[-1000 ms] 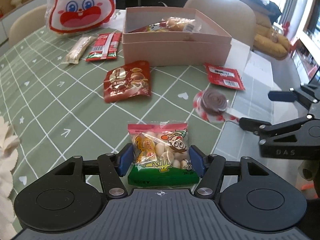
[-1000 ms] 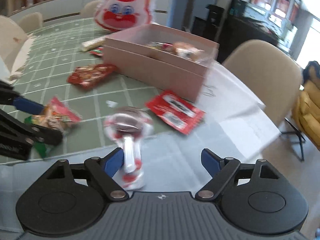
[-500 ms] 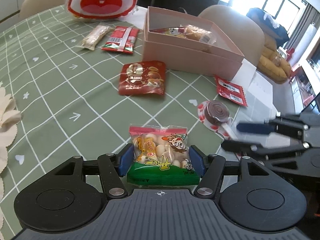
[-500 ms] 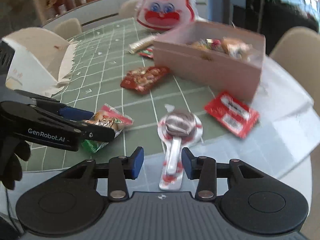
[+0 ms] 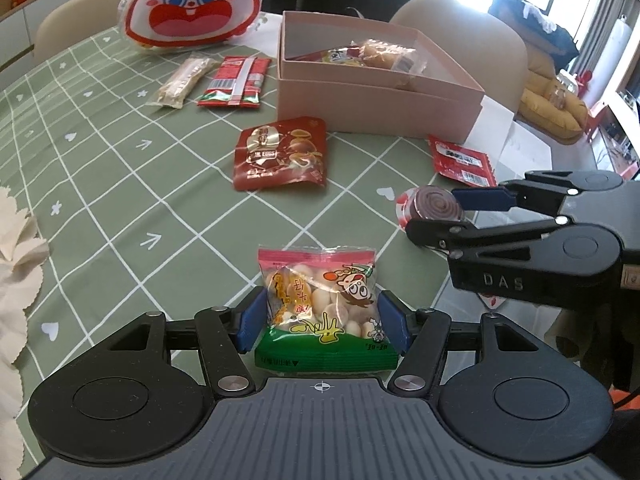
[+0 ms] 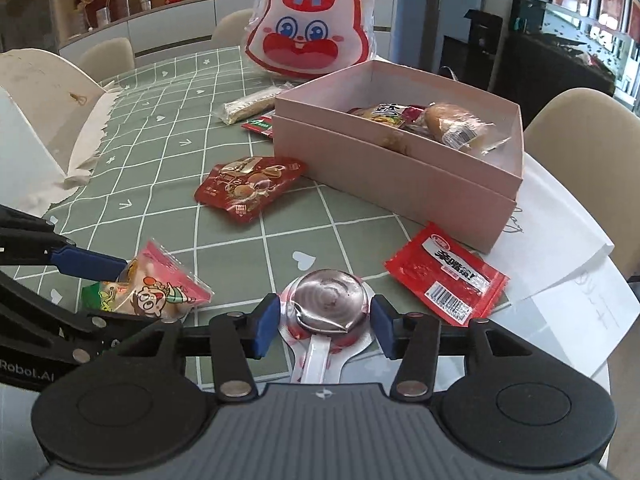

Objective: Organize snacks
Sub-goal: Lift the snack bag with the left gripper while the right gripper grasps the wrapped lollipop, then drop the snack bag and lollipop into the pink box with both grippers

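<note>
My left gripper (image 5: 320,322) is shut on a clear bag of small round biscuits (image 5: 320,300) with a pink top and green bottom, held above the green checked tablecloth (image 5: 120,200). My right gripper (image 6: 326,326) is shut on the round head of a brown swirl lollipop (image 6: 326,300); its white wrapped stick points back toward me. The lollipop also shows in the left wrist view (image 5: 434,208). The open pink box (image 6: 400,168) holds several wrapped snacks and stands ahead of both grippers.
A dark red egg packet (image 5: 280,156) lies before the box, a red packet (image 6: 446,276) to its right on white paper (image 6: 560,256). A beige bar (image 5: 182,80), a red-green packet (image 5: 236,82) and a rabbit-face bag (image 5: 192,4) lie further back.
My right gripper has moved forward along the lollipop and shut on its round head. The left gripper still holds the biscuit bag, shifted slightly.
</note>
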Available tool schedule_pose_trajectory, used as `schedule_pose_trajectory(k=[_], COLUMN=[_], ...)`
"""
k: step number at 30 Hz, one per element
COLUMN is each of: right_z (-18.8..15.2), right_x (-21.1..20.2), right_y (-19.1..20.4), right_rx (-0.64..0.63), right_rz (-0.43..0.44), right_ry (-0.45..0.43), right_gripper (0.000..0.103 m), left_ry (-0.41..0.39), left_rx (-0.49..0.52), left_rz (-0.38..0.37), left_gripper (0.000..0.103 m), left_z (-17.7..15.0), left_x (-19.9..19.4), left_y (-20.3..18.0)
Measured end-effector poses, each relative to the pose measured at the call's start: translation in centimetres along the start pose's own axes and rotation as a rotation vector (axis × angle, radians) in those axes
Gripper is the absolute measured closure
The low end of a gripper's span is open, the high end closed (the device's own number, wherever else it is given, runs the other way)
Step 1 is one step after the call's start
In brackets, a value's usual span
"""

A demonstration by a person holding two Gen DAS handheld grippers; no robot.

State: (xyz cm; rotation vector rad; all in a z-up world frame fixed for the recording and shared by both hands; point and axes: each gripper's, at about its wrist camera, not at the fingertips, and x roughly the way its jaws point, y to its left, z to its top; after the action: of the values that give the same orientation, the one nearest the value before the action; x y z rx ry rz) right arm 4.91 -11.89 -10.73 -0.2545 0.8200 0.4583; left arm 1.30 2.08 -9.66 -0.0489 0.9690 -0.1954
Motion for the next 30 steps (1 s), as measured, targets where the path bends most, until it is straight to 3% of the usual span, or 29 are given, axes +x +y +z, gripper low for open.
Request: schedule_pose_trajectory(k=[3,10,15,20,26,28,30], right_z=[0.4,0.5,1.3,3.3,5.0,5.5,5.7], right_x=[0.1,-2.5,-6.4,-10.9,-15.1,-15.8,-16.2], right_y=[-0.3,-1.3,-3.2,-5.5,-7.4,-7.6,-7.3], right_rx=[0.025,0.054,0.090,0.116,0.168,0.184,0.177], right_rz=[0.011,0.033,0.022,-0.048,-0.089,-0.081,-0.084], right_ry=[0.012,-0.017,-0.097,-0.211,-0.319,-0.337,-0.348], right_gripper=[0.058,0.058,0.058,0.058,0.058,0.058,0.058], left_ry=[-0.002,0.013,-0.016,-0.180,-0.445,-0.478,-0.461], left_rx=[0.008,0.047,0.053,0.074,0.173,0.176,0.154], left_rz=[0.004,0.036,-0.020,-0.075,-0.050,-0.063,-0.088], left_gripper=[0.037,0.038,0.040,0.041,0.040,0.040,0.040], left_z=[-0.1,0.0,1.6,7.1,17.2,20.1,22.5], left_x=[0.0,0.0,-1.5,-6.1,-12.0,-12.5,-11.5], left_y=[-0.1,-0.8,-2.0,-3.8,-6.1,-6.5,-6.6])
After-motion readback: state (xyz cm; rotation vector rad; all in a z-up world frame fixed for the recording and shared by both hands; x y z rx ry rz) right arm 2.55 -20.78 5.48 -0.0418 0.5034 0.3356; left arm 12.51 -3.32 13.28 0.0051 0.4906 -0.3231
